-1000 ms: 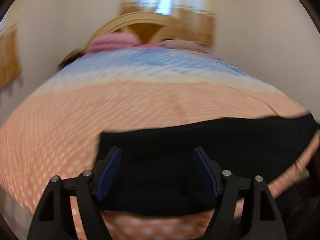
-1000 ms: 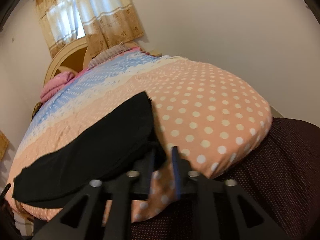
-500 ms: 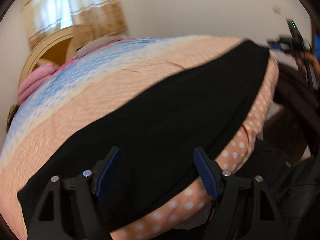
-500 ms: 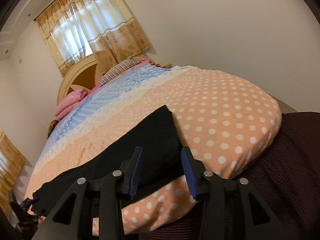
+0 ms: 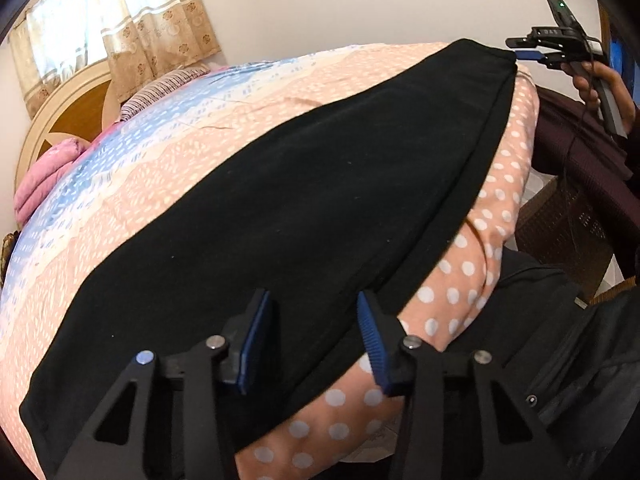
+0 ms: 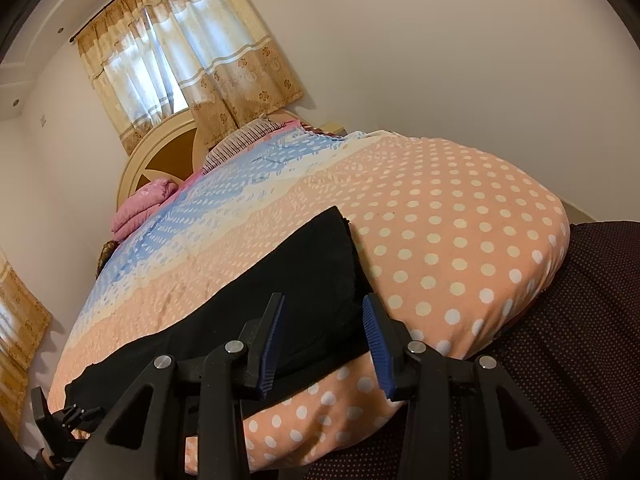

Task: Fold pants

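The black pants lay stretched in a long band along the near edge of the bed, on the peach polka-dot cover, folded lengthwise as far as the layered edge at the far right end suggested. A second earlier the right gripper had its jaws nearly closed at the right end of the pants; since then they had opened to a moderate gap and held nothing, hovering just over that end, with the cloth lying flat below and between the fingers. The left gripper had swung from a blurred view of the left end toward the middle of the pants, and its jaws, wide a second before, had narrowed to a moderate gap, empty, poised above the near hem. In the left wrist view the right gripper showed at the far right end of the pants, held in the person's hand. Pink bedding and a striped pillow sat well apart by the headboard. Judging from this, the release marked the end of one fold or a smoothing pass, and both grippers seemed to be repositioning for the next, crosswise fold, which would need a fresh grip on both layers at one end.
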